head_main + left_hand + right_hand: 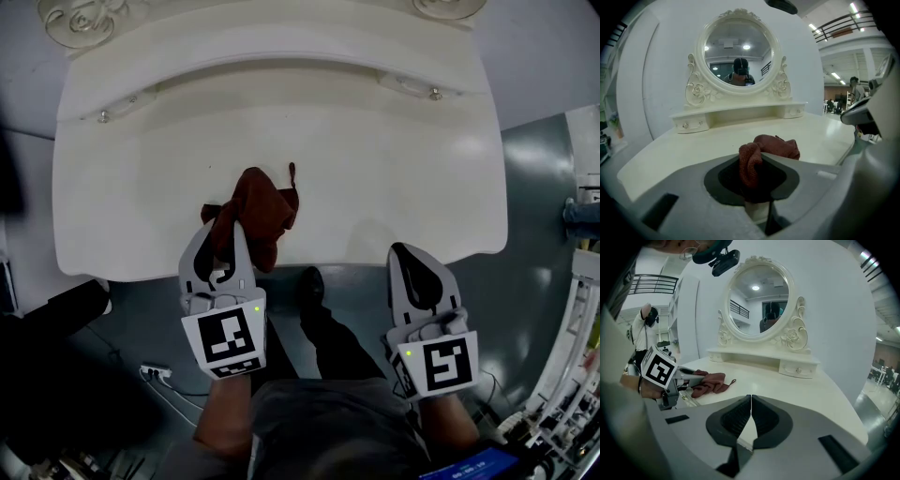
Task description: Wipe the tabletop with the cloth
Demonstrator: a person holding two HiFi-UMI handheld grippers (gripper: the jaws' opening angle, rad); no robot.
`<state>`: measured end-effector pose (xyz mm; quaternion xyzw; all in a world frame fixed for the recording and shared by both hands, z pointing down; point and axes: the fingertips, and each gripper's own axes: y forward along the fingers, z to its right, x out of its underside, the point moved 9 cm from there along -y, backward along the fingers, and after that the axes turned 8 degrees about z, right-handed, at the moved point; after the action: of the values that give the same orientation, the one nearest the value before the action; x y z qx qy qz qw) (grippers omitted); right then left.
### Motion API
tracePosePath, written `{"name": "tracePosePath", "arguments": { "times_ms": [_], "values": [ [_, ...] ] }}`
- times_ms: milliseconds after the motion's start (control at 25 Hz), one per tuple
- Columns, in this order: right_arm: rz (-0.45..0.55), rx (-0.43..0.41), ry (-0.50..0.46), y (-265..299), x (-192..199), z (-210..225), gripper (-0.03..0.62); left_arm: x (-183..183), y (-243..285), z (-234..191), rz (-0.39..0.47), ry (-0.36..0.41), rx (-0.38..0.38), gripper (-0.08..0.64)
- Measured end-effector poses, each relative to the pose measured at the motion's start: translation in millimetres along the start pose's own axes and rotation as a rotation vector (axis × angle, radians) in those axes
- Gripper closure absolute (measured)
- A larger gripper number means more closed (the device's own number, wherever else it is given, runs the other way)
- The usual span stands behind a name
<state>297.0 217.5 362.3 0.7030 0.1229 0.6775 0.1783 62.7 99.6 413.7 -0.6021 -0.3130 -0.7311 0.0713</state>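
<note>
- Currently the left gripper [223, 230] is clamped on one end of the red cloth [265, 208].
- Cloth is bunched up on the white table [394, 159], near its front edge.
- Right gripper [750, 404] has its jaws together, empty, at the table's front edge.

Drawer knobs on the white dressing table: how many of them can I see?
2. The left knob is on the front of the raised shelf, near its left end; the right knob is near its right end. None seems to be hidden.
</note>
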Motion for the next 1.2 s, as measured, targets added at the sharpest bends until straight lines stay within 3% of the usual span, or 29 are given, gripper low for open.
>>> {"name": "tracePosePath", "arguments": {
  "times_ms": [560, 1200],
  "values": [
    [-0.001, -0.033, -0.009, 19.5, -7.7, -21.1, 0.577, 3.9, -2.6, -17.1, -0.001, 0.003, 0.002, 0.480],
    [-0.011, -0.082, -0.020, 44.4, -17.7, -66.2, 0.577, 15.9, -18.8, -73.3, -0.013, -0.014, -0.060, 0.480]
  ]
}}
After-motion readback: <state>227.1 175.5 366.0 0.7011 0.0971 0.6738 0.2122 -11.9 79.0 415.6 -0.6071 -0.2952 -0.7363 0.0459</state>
